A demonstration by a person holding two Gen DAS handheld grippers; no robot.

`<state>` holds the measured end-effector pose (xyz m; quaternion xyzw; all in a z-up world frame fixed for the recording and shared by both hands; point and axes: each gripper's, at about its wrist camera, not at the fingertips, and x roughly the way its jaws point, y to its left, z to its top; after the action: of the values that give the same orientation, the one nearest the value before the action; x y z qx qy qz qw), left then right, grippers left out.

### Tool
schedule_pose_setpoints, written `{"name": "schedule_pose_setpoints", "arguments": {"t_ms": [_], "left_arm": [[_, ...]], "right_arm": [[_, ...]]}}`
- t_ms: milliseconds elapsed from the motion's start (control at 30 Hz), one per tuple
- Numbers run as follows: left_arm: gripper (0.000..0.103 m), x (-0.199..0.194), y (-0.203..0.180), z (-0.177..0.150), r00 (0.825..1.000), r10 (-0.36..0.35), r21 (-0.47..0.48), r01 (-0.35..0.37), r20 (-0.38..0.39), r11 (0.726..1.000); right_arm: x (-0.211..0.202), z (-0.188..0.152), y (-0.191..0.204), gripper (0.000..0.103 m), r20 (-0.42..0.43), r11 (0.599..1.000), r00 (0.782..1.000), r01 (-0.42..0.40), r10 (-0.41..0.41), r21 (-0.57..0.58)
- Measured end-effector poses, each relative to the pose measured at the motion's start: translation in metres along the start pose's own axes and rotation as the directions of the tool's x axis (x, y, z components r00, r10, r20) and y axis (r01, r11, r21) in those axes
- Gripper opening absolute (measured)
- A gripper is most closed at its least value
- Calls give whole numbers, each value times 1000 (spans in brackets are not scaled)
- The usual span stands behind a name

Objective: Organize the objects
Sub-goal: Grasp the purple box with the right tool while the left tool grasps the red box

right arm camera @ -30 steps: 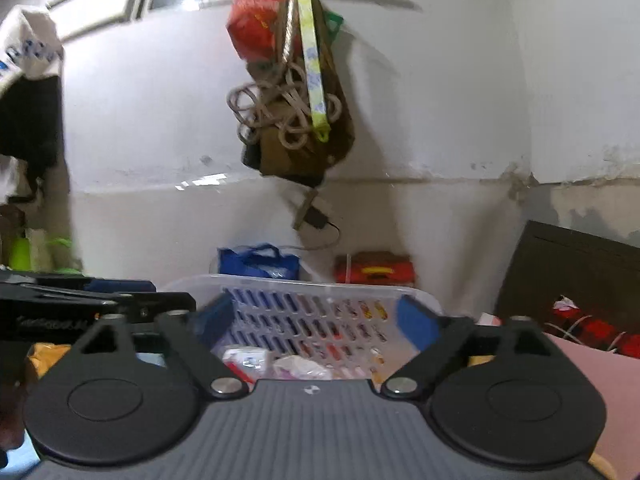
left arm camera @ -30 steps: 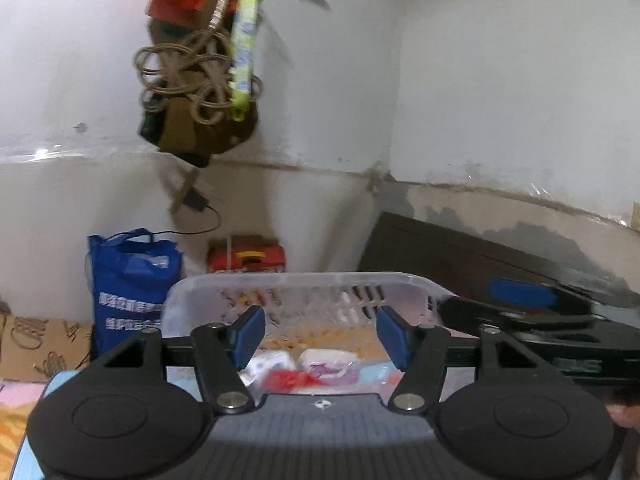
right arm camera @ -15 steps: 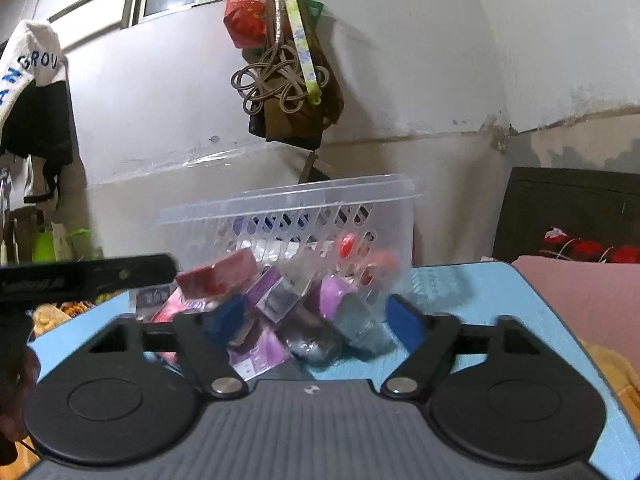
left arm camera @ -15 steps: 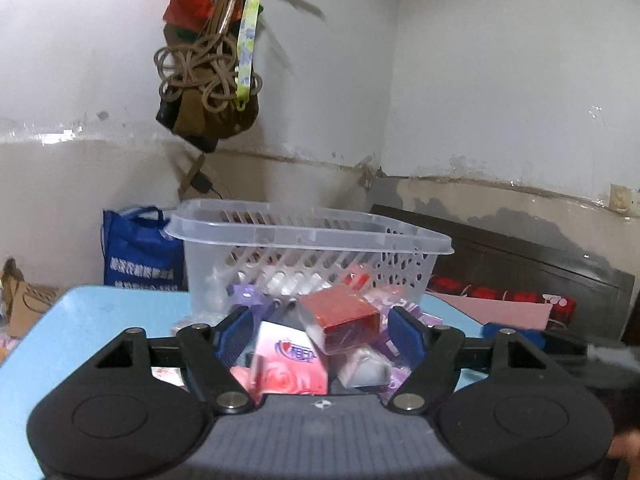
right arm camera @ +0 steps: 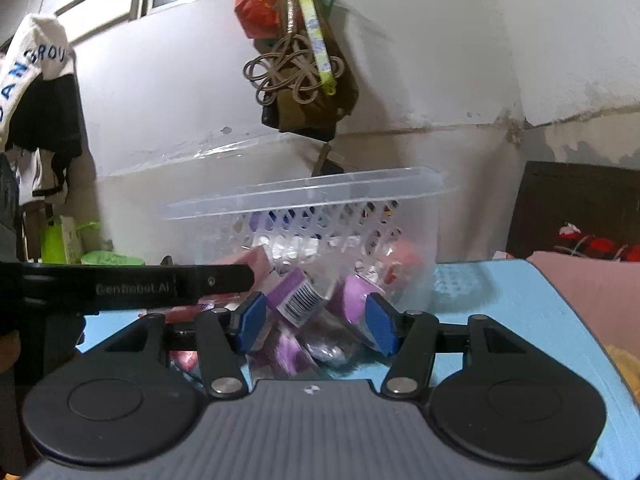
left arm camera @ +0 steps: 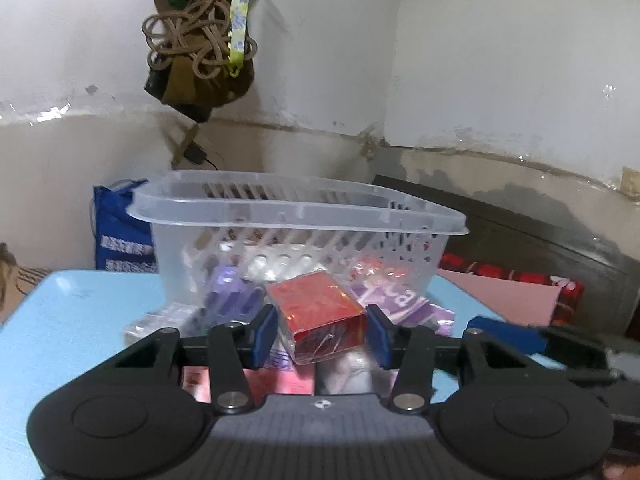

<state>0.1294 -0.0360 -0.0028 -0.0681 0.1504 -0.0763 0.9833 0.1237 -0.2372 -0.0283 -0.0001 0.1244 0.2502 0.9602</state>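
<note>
A clear slotted plastic basket (left arm camera: 296, 216) stands on the light blue table (left arm camera: 72, 320). A pile of small packets lies in front of it. My left gripper (left arm camera: 322, 334) is open, its blue pads either side of a red cellophane-wrapped box (left arm camera: 320, 316) on top of the pile, not clamped. My right gripper (right arm camera: 314, 326) is open around a purple box with a barcode (right arm camera: 296, 300) and purple packets. The basket (right arm camera: 308, 196) appears tilted in the right wrist view. The left gripper's body (right arm camera: 128, 286) crosses the left of that view.
A blue bag (left arm camera: 116, 232) stands behind the table at left. A bundle of rope and bags (left arm camera: 200, 48) hangs on the wall. A dark headboard (left arm camera: 520, 240) and pink cover (left arm camera: 500, 296) lie to the right. Clothes (right arm camera: 36, 92) hang at left.
The basket went from low in view with the packets inside to standing behind a spilled pile on the table. Both grippers have come down to the pile and narrowed slightly.
</note>
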Motion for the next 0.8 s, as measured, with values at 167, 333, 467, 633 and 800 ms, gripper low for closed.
{"name": "schedule_pose_setpoints", "arguments": {"t_ms": [167,333,467,633,800], "left_arm": [[52,-17,18,-5,999,12,-18,-11,33,1000],[52,-24,25,-18,998,3,-11,-2,61,1000],[52,-26,25,-21,997,1,9,-2,78,1000],[52,-27,23,-22,996,4,25,-7,92,1000],[52,-34,27,-26,990,13,8,-14,140,1000]], "right_arm": [[17,7,14,59,-29,999,1000,-6,6,-31],[33,12,17,60,-67,1000,998,19,-19,-12],[40,10,13,48,-107,1000,994,20,-18,23],[33,2,11,47,-82,999,996,27,-24,36],[18,-1,12,47,20,999,1000,13,-14,33]]}}
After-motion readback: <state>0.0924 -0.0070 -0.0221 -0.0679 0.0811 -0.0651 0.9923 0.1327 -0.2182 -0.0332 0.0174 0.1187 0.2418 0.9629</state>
